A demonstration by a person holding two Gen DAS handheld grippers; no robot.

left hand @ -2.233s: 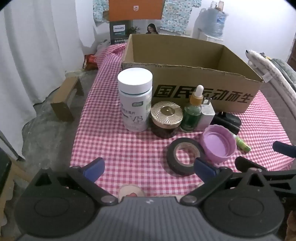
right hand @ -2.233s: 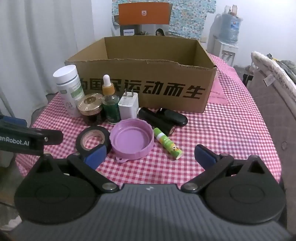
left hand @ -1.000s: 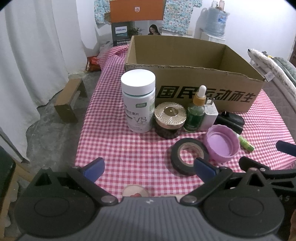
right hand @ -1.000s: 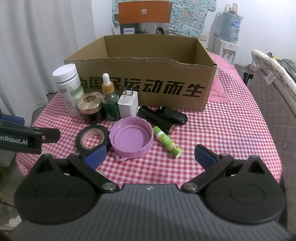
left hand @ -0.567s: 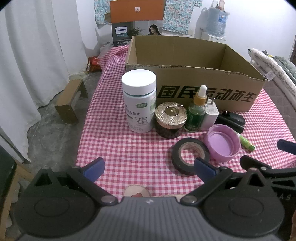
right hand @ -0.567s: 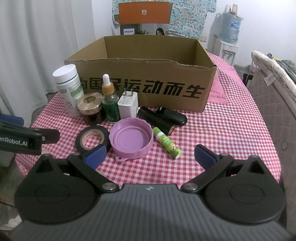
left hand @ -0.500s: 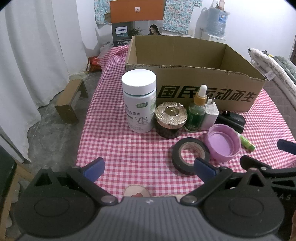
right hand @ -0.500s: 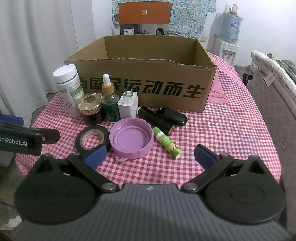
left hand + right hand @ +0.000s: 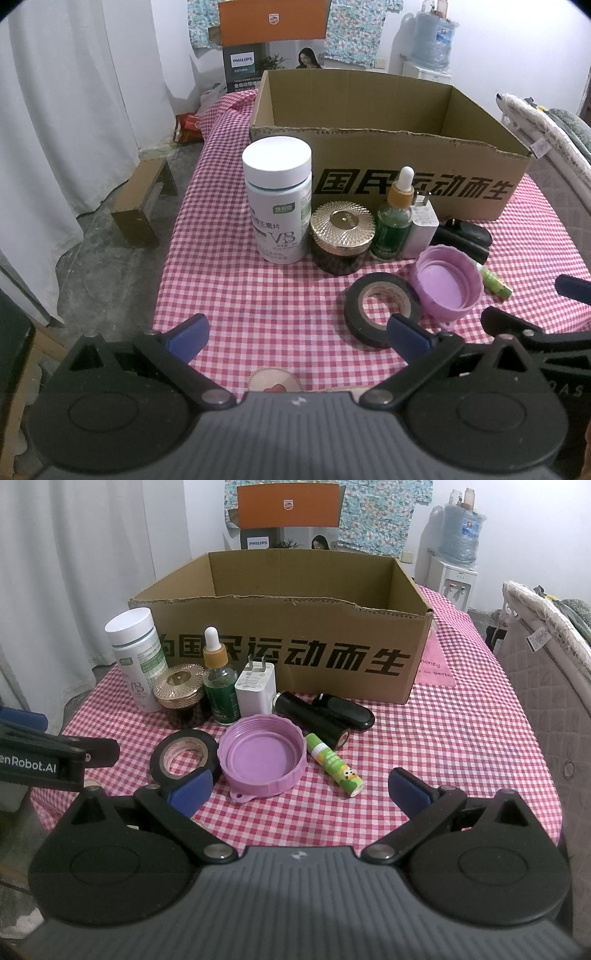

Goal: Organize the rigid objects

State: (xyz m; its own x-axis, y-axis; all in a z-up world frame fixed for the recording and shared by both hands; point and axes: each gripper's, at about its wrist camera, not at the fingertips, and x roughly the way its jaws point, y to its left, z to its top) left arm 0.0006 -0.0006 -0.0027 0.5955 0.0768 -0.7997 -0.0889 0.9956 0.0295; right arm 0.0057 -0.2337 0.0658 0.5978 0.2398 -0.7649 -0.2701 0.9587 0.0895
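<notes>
An open cardboard box [image 9: 413, 184] [image 9: 288, 653] stands at the back of the red checked table [image 9: 258, 306]. In front of it stand a white pill bottle [image 9: 279, 199] [image 9: 138, 661], a gold-lidded jar [image 9: 341, 236], a green dropper bottle [image 9: 395, 218], a white charger [image 9: 256, 690], black cylinders [image 9: 328, 716], a purple lid [image 9: 264, 757], a black tape roll [image 9: 382, 306] and a green glue stick [image 9: 334, 764]. My left gripper [image 9: 297, 334] and my right gripper [image 9: 299, 788] are open and empty, near the table's front edge.
A small wooden stool [image 9: 142, 199] stands on the floor at left by a white curtain. A Philips carton [image 9: 288, 513] and a water dispenser [image 9: 460, 554] are behind the box. A quilted mattress edge [image 9: 546, 686] runs along the right.
The left gripper has drawn back slightly and shifted left, so the objects sit a little farther right in its view. The right gripper has hardly moved.
</notes>
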